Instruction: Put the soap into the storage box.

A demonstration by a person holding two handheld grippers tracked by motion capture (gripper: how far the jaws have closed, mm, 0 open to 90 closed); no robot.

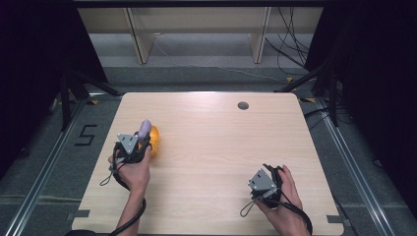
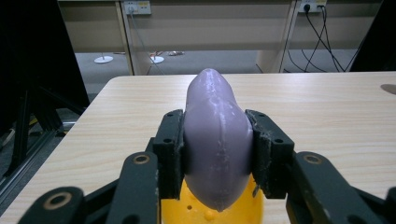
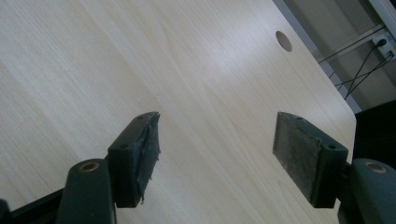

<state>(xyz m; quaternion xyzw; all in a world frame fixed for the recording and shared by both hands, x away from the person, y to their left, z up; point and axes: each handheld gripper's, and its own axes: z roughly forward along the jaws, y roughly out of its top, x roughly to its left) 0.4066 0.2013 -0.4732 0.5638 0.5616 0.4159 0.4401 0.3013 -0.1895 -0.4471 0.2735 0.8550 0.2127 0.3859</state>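
Left tongs (image 2: 217,154) clamp purple piece (image 2: 217,135) above yellow piece (image 2: 212,212).

A single black figure "5" (image 1: 87,134) is marked on the grey floor (image 1: 44,147), left of the counter (image 1: 221,147)

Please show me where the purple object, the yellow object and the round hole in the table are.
purple object (image 2: 217,140), left gripper view, its middle.
yellow object (image 1: 155,139), high view, its right side.
round hole (image 1: 243,105), high view, its centre.

You're working in a lab-style recording bay: a bare wooden tabletop (image 1: 221,147) boxed in by black curtains (image 1: 29,59), floor rails (image 1: 44,172), loose cables (image 1: 290,44) and wall sockets (image 2: 137,6) behind.
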